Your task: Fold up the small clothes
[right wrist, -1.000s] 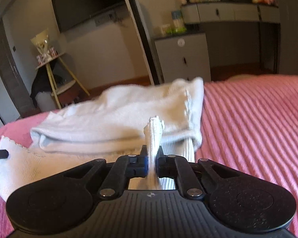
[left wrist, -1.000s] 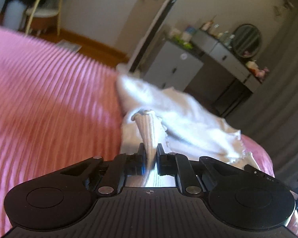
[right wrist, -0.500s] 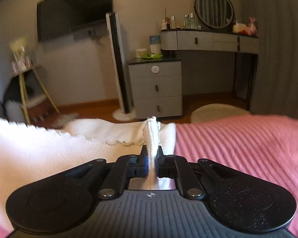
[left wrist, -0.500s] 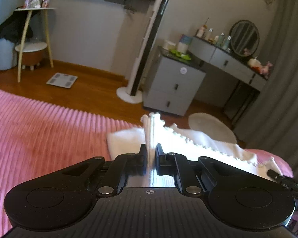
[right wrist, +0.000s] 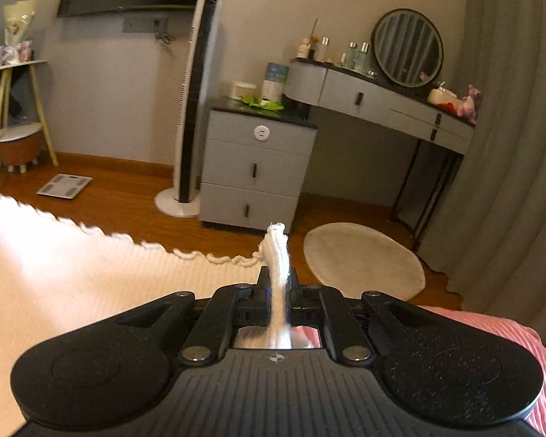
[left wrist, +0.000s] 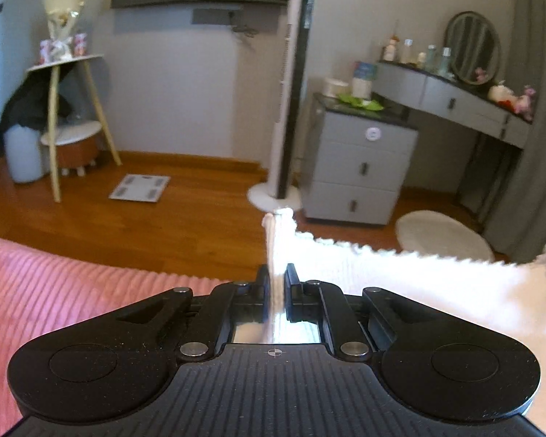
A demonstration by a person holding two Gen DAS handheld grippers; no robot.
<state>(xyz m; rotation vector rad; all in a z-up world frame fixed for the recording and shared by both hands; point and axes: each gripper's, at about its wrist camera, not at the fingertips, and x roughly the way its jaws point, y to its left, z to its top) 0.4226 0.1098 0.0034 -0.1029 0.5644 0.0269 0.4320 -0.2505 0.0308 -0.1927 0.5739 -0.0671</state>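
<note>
Left tongs (left wrist: 276,276) and right tongs (right wrist: 277,284) each clenched on a corner of the white knit garment (right wrist: 91,273), stretched above the pink bed's (left wrist: 54,284) foot edge; recommend equal tension and level corners before lowering.

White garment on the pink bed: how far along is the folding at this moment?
Done: nothing looks folded. In hand: the left gripper and right gripper are each shut on an edge of the white garment, which spans between them over the pink bedspread. Left: laying it down and making every fold.
</note>
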